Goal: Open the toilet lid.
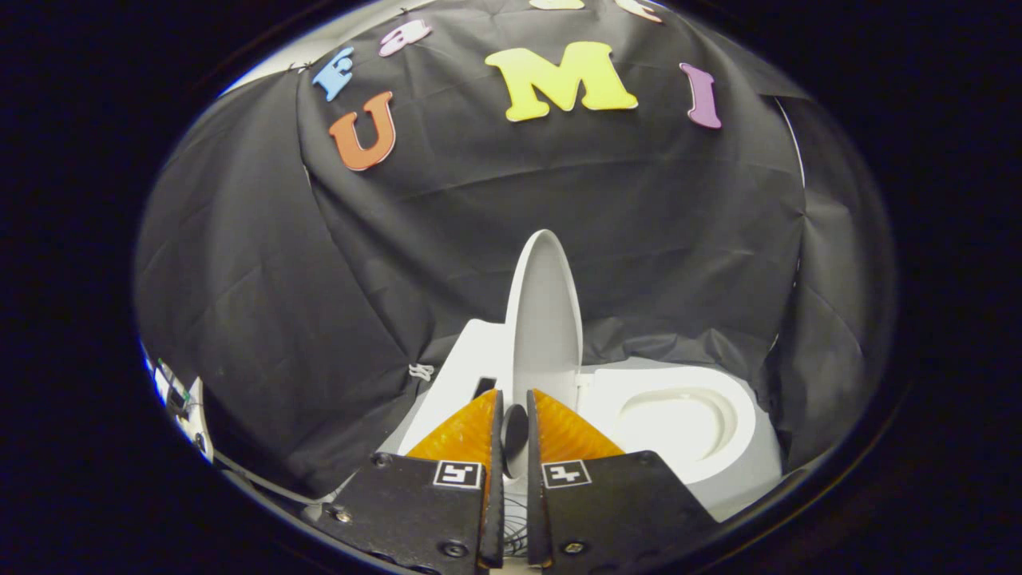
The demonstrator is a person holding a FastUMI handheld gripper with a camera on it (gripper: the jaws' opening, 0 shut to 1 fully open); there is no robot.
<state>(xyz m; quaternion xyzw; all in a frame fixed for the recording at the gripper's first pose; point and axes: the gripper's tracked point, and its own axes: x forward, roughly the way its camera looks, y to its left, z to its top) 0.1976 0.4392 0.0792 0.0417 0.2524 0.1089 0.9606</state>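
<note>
Lid (545, 307) stands raised on edge, above tank (471, 363), bowl (679, 419) exposed beside it. Gripper (515, 427) pinching lid's lower edge, fingers nearly together. Step: lift looks almost done. Next: tip lid back to rest, then release.

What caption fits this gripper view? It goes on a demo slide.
Tool closed on the edge of the raised toilet lid, which stands upright beside the open bowl.
</note>
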